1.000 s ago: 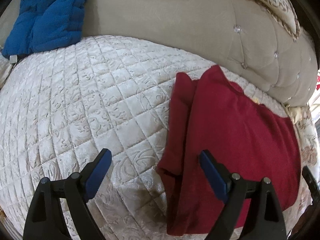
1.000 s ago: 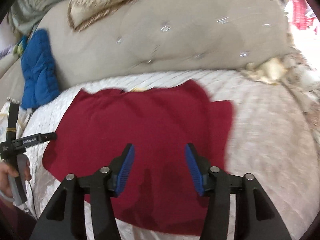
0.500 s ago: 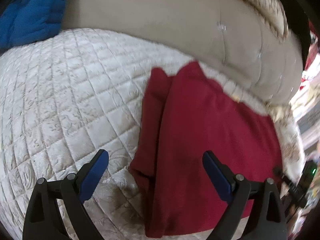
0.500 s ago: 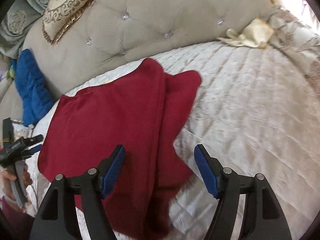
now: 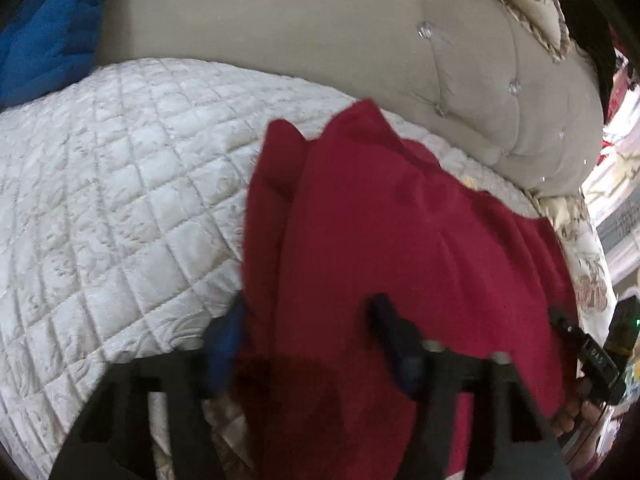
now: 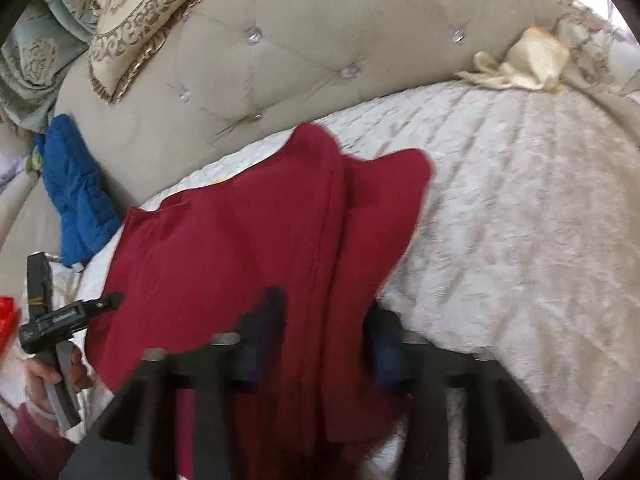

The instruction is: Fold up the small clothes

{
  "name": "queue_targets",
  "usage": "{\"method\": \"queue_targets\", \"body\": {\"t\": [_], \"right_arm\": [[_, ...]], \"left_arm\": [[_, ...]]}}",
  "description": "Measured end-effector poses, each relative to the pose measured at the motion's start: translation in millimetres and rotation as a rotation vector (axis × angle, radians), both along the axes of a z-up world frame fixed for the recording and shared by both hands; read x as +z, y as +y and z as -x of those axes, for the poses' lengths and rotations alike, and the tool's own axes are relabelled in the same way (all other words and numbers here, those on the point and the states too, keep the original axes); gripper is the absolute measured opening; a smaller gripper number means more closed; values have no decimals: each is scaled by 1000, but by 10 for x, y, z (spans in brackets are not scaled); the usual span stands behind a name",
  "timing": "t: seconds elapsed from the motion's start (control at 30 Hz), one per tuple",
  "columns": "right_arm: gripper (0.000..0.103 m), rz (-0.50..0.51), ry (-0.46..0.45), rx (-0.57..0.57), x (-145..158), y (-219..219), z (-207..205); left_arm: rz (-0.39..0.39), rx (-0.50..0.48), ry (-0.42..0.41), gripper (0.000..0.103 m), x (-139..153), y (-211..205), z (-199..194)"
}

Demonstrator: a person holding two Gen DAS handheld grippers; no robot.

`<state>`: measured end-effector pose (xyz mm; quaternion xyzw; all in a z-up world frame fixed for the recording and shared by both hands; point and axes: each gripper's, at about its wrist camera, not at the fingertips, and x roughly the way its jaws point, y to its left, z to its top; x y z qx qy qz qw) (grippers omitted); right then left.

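A dark red garment (image 5: pixel 400 240) lies flat on the white quilted bedspread (image 5: pixel 120 200), with both side edges folded inward. My left gripper (image 5: pixel 306 326) is low over its near left edge. The jaws are closing with the folded edge between them, one finger outside the cloth and the other on top, still well apart. In the right wrist view the garment (image 6: pixel 240 240) runs under my right gripper (image 6: pixel 324 328). Those jaws are closing too, and the near right fold is bunched between the blurred pads. A hand (image 6: pixel 48 376) holds the left gripper's handle at the left edge.
A tufted beige headboard (image 6: pixel 300 60) curves behind the bed. A blue quilted jacket (image 6: pixel 80 200) leans against it on the left, under a patterned pillow (image 6: pixel 152 20). A cream cloth (image 6: pixel 524 64) lies at the far right. Bare quilt (image 6: pixel 520 240) stretches right of the garment.
Both grippers came down onto the near corners of the red garment, and their jaws narrowed from wide open. The right gripper swung from the garment's middle to its right fold.
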<state>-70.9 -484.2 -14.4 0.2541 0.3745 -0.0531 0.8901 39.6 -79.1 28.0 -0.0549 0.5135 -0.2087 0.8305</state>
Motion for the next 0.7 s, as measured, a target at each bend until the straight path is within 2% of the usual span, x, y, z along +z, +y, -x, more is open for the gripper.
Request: {"method": "queue_targets", "body": {"t": [0.03,0.07,0.2,0.37,0.47,0.53,0.6,0.63,0.7], "right_arm": [[3,-5,-1,-8,22,4,-2],[1,-14,-4,-11,40,-6,-4],[0,-117,-54,-2,249,-58,111],[0,-145,-94,62,647,58,359],[0,-140,-84,80,838,97,605],[0,-142,-65,71,854,63,777],[1,-116,-35,59,763,44,891],[10,-83,1,45,677,49,917],[14,52,159,-40,469,59,946]], "left_arm": [[37,-2,17,30,30,31,-2],[53,4,25,27,58,69,-12],[129,8,42,18,244,212,92],[159,-7,54,17,529,380,432],[167,-34,63,17,623,458,726],[161,-44,95,18,529,465,897],[117,-40,120,21,381,434,999],[74,-19,130,24,293,431,1047],[22,-13,101,33,303,408,1103]]}}
